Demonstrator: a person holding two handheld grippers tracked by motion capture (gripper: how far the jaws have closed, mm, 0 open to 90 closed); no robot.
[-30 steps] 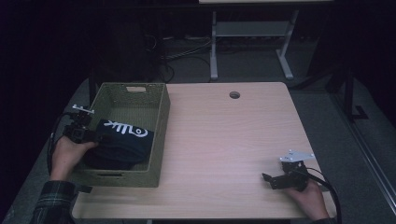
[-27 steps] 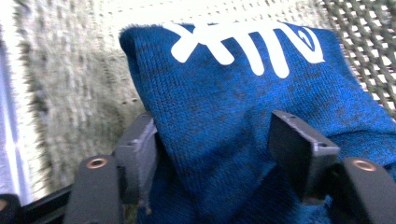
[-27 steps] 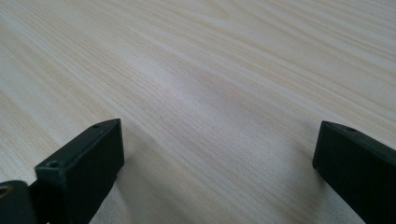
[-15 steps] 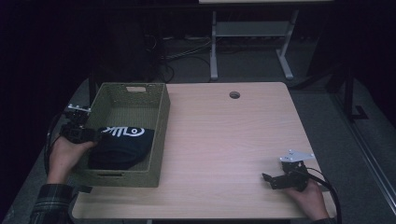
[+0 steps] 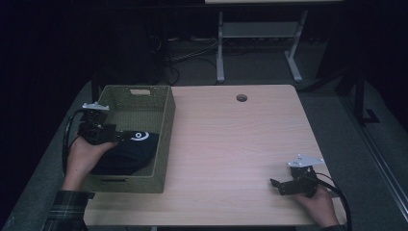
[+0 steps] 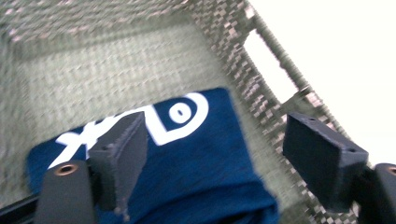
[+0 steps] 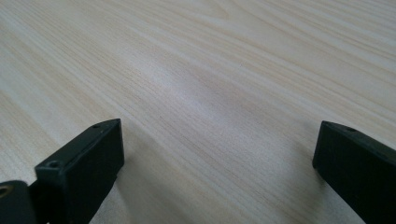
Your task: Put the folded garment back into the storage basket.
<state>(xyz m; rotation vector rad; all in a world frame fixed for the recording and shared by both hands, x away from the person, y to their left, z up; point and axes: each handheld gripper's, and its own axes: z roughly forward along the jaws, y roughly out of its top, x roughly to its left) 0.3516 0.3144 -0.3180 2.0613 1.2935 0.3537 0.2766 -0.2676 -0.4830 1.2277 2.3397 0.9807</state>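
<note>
**One folded shirt in the basket, left tool just clear of it**

One dark blue shirt [image 5: 126,153] with white lettering lies folded on the floor of the green woven basket [image 5: 166,129], which stands along the left edge of the table [image 5: 240,144]. The left tool [image 5: 126,136] sits at the basket's left wall, pointing across it; its jaws have just been opening and now stand wide with nothing pressed between them. In the left gripper view the shirt [image 6: 187,154] lies directly below and ahead of those jaws, its long axis running toward the basket's near end. The right tool [image 5: 275,184] rests near the table's front right corner, jaws spread over bare wood, well apart from the basket. The left hand is plainly the nearer one.
</note>
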